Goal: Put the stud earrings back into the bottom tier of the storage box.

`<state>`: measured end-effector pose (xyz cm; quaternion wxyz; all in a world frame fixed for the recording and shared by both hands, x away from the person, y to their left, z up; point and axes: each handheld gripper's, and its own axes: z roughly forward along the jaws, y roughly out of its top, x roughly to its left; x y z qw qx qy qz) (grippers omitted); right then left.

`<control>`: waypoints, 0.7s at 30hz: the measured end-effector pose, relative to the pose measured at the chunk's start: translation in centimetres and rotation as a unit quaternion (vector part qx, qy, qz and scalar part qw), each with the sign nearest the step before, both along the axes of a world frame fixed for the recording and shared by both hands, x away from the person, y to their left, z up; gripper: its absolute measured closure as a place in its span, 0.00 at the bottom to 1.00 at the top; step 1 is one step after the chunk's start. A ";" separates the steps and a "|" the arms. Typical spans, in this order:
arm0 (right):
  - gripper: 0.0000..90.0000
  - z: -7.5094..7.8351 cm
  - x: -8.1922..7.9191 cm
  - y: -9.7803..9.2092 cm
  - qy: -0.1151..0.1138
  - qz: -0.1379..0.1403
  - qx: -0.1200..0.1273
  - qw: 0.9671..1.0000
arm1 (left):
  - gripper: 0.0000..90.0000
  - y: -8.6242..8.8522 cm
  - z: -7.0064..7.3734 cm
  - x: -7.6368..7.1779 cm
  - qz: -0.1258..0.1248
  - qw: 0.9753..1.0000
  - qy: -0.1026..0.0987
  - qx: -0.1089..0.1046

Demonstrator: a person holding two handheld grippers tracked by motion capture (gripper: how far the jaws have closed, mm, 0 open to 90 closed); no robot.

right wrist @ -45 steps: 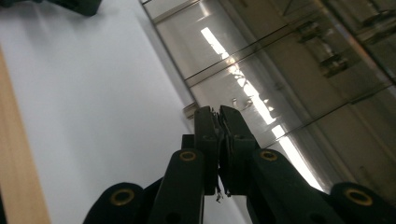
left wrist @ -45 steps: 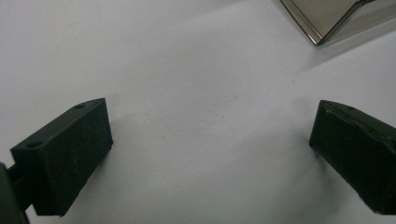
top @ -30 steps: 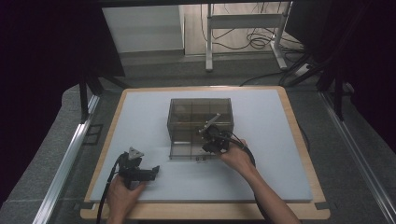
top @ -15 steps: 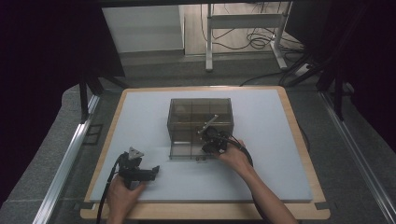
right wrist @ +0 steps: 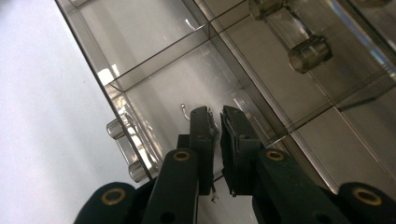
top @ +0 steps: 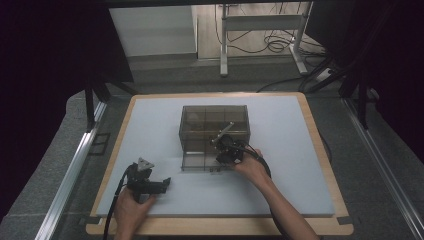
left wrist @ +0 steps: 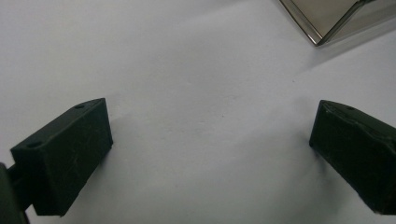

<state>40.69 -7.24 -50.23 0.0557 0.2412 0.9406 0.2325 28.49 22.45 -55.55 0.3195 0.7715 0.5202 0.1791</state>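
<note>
A smoky, see-through brown-grey box (top: 215, 131) is sitting at the centre of the high view, its dividers showing glassy in the right gripper view. The mat (top: 150, 120) under it is showing pale bluish white, plain and unpatterned, with a light wooden border (top: 322, 150) running round it. Both the left gripper (top: 162, 184), lower left of the frame, and the right gripper (top: 223, 150) are looking matt black; brass-coloured rivets (right wrist: 181, 155) are glinting on the right one. A tiny silvery hook (right wrist: 185, 110) is gleaming just above its jaws.
</note>
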 end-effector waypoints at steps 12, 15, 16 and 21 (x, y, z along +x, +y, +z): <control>0.87 1.0 -0.6 -0.1 0.000 0.008 0.018 1.000 | 0.00 0.0 0.0 0.0 0.000 1.000 0.000 0.000; 0.86 1.2 -0.7 -0.1 0.001 0.011 0.023 1.000 | 0.00 0.0 0.0 0.0 0.000 1.000 0.000 0.000; 0.86 1.2 -0.8 -0.1 0.001 0.011 0.024 1.000 | 0.00 0.0 0.0 0.0 0.000 1.000 -0.001 0.000; 0.84 1.5 -1.0 -0.1 -0.002 0.013 0.030 0.999 | 0.00 0.0 0.0 0.0 0.000 1.000 0.000 0.000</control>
